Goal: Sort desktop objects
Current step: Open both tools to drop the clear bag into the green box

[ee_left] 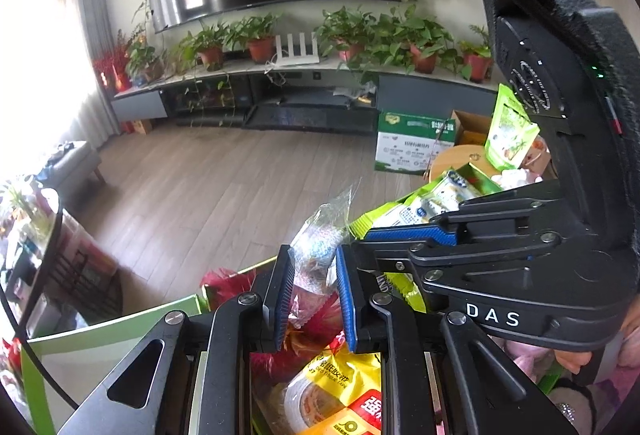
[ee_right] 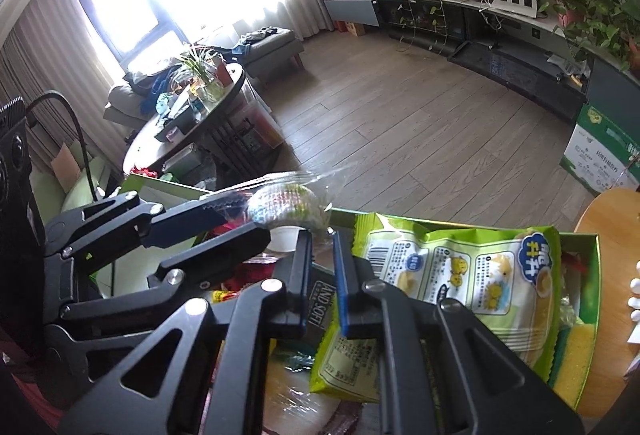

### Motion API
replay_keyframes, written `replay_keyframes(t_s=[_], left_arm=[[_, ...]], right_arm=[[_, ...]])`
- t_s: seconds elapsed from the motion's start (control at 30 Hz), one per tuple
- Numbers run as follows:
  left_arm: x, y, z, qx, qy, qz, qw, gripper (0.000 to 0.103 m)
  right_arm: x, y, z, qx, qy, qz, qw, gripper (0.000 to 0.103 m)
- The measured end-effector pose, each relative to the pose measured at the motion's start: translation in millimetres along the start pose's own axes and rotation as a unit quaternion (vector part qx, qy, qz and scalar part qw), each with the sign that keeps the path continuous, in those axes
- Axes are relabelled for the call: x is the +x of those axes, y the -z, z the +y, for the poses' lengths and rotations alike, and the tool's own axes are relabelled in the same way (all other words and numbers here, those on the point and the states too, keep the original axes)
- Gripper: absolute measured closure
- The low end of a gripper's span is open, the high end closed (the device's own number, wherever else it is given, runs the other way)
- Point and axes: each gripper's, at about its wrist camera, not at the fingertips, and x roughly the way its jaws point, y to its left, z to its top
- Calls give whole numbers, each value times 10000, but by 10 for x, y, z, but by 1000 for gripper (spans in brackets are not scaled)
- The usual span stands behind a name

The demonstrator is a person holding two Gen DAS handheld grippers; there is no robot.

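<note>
A: The left tool [ee_left: 313, 295] was clenched on a clear crinkly bag [ee_left: 320, 235]; its blue pads [ee_left: 282, 295] pinched the plastic low down, and the bag's colourful, blurred contents stood up above them. The right tool [ee_right: 322, 275] had its jaws nearly together; whether they pinched the corner of the green snack packet [ee_right: 460, 275] or only lay against it, I could not tell.

B: So which step was in hand?

A: By my reading, the pick stage of the sort; both tools were down in the green cardboard box [ee_left: 120, 323], among a yellow tape pack [ee_left: 344, 387] and something red and feathery [ee_left: 228, 283]. The next move would call for lifting the clear bag free without dragging its neighbours, then carrying it to wherever its kind belongs; that place was not evident.

B: What did 1 view give that the other lacked?

A: The left wrist view showed the right tool side-on, a hand [ee_left: 576, 359] under it and a second green pouch [ee_left: 510, 131] standing further off; the right wrist view showed the packet's printed back, a yellow sponge [ee_right: 576, 359] at the box's far wall and the round wooden table [ee_right: 616, 227] beside it.
</note>
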Motion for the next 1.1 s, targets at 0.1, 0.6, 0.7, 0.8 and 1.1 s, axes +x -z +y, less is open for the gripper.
replay_keyframes(t_s=[0.1,0.6,0.7,0.8,1.1], left_arm=[[30,-2,6,-25,-10,60,10000,84],[15,21,-193,411,-21,201,9990,79],[-70,-23,-159,327,-64,194,9993,74],[-164,-54,-140,251,-124,168,9995,65],[-517,-116,-253,300,-223,-105,9992,61]], right_arm=[[-27,16,-7,-21,-1,39,10000,90],[-266,47,24,-44,120,-191,9997,79],[-294,39,79,-95,135,-170,9997,79],[-371,44,136,-104,151,-213,9996,79],[-710,53,303,-133,188,-403,9989,79]])
